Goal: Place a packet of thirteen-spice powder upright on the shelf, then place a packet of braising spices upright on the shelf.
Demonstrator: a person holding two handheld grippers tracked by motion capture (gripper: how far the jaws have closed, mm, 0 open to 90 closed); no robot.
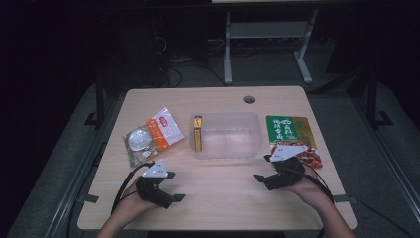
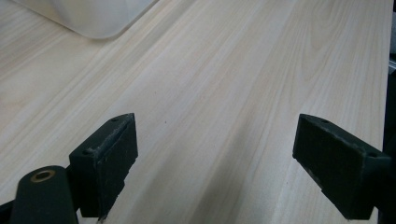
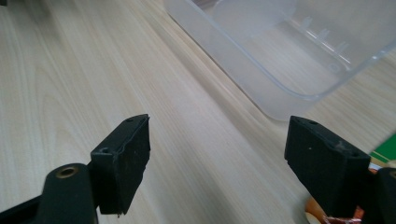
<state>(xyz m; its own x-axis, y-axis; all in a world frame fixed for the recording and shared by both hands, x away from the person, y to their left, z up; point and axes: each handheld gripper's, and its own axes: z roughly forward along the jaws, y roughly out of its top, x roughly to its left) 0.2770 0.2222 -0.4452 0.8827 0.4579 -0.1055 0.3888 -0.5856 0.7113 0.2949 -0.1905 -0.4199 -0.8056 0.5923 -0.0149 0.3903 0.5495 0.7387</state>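
On the pale table (image 1: 218,198), right of the clear tub (image 1: 226,135), the green packet (image 1: 287,130) and, at its near edge, the small red one (image 1: 312,158) look light, crinkly and slippery, best pinched at an edge seam, while the right gripper (image 1: 262,171) beside them and left gripper (image 1: 173,186) both gape wide, empty.

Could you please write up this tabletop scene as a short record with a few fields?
surface: light wooden table
centre: clear plastic bin, a yellow packet standing inside at its left end
left of bin: orange-and-white snack bag lying partly over a clear packet
right of bin: green packet; red wrapper just in front of it
left gripper: open, nothing between the jaws, over bare table
right gripper: open, nothing between the jaws, near the bin's corner
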